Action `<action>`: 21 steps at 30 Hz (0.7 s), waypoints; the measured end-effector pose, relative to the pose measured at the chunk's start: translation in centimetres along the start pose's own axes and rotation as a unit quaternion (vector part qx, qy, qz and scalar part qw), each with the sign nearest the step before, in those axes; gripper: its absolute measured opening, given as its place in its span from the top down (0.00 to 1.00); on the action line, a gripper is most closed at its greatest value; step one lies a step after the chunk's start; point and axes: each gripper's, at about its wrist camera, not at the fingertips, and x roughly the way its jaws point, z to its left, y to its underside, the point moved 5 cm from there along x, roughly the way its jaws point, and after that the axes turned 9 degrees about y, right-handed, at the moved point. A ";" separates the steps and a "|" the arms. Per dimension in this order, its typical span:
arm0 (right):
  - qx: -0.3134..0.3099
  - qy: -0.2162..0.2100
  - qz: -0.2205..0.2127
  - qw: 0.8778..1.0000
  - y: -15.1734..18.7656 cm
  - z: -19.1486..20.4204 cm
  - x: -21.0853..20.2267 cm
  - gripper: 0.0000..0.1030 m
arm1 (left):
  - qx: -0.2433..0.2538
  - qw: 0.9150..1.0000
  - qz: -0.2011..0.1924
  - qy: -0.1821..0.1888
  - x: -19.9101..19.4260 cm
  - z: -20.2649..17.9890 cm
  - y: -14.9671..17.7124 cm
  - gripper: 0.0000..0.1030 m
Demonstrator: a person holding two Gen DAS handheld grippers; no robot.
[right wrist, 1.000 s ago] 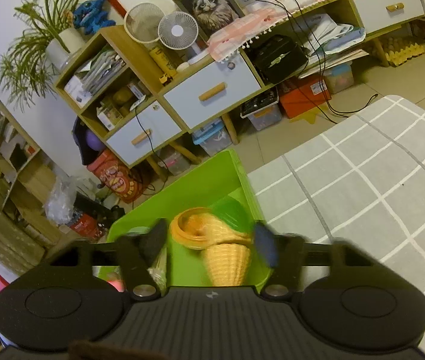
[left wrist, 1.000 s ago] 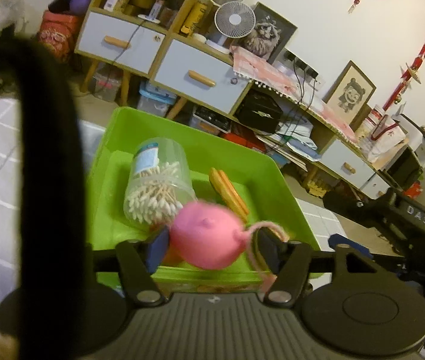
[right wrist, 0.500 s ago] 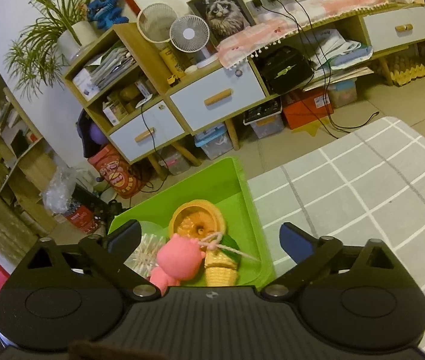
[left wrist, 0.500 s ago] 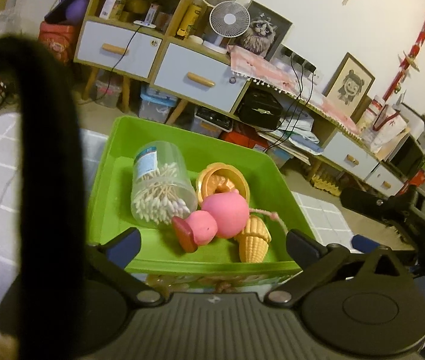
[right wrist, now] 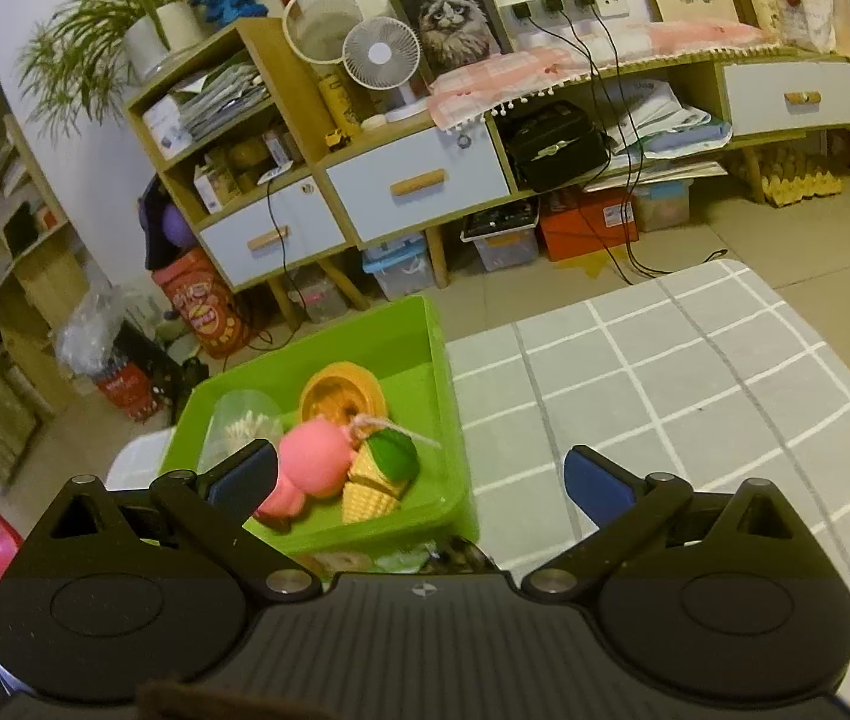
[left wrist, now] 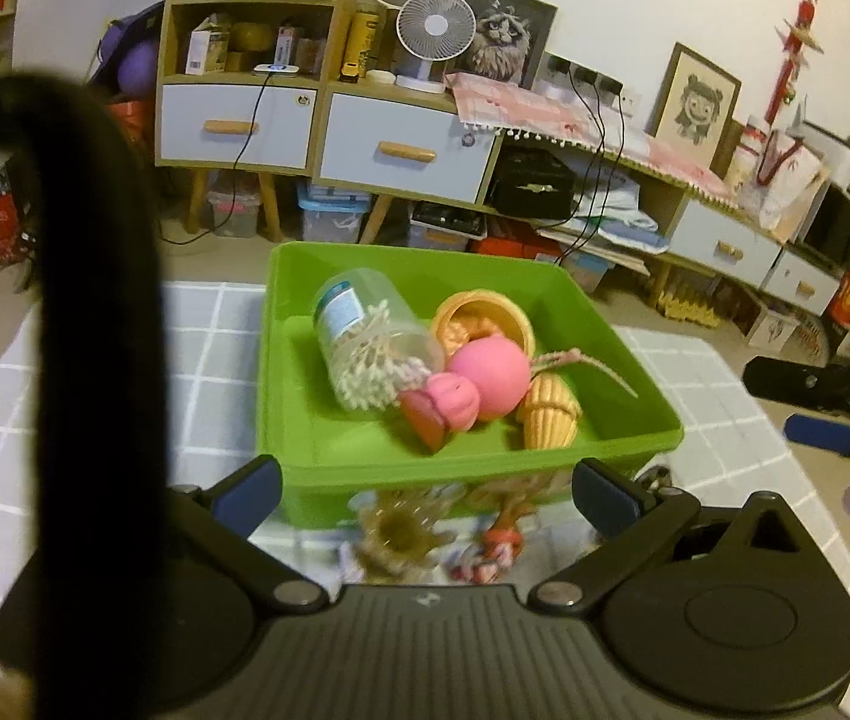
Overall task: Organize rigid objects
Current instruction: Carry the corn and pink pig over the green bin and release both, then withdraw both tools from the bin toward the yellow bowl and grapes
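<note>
Both grippers spread wide, nothing between the jaws; left gripper (left wrist: 425, 489) just back of the near wall of the green bin (left wrist: 317, 456), blue pads either side of that wall but not touching it; right gripper (right wrist: 419, 477) over the bin's near right corner, left pad in front of the pink toy, right pad over the grey checked cloth (right wrist: 694, 396); jaws on both just been opening, w/ no thing left in either. Green bin (right wrist: 439, 348) sitting on the table covered w/ that cloth, near the far edge; all task things inside it: clear jar of cotton swabs (left wrist: 365, 348) lying on its side at the left, label end toward the far wall; orange cup-shaped toy (left wrist: 478, 318) tipped on its side behind, mouth facing the camera; pink pig toy (left wrist: 472, 387) in the middle, round body touching the jar and the orange cup, string (left wrist: 592, 363) trailing off to the right; ice-cream cone toy (left wrist: 547, 417) lying just right of the pig, touching it, green scoop (right wrist: 392, 453) showing in the right wrist view. Printed pattern on the bin's outer front wall, too blurred to read. Thick black strap (left wrist: 89, 324) curving across the left of the left wrist view. Behind the table: wooden shelving w/ pale drawers (left wrist: 401, 147), two small fans (right wrist: 374, 54), framed cat picture (left wrist: 505, 33), potted plant (right wrist: 125, 12) on top.
</note>
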 end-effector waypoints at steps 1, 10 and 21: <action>-0.002 0.001 0.002 1.000 0.2 -0.1 -0.1 0.02 | 0.002 1.000 0.002 -0.003 -0.3 0.2 0.2 0.19; -0.032 0.025 0.005 0.999 1.3 -1.0 -1.3 0.02 | 0.021 1.000 0.014 -0.018 -1.9 1.6 1.8 0.19; -0.072 0.037 0.017 0.997 3.4 -1.1 -2.1 0.02 | 0.054 0.998 0.030 -0.022 -2.7 2.3 4.0 0.19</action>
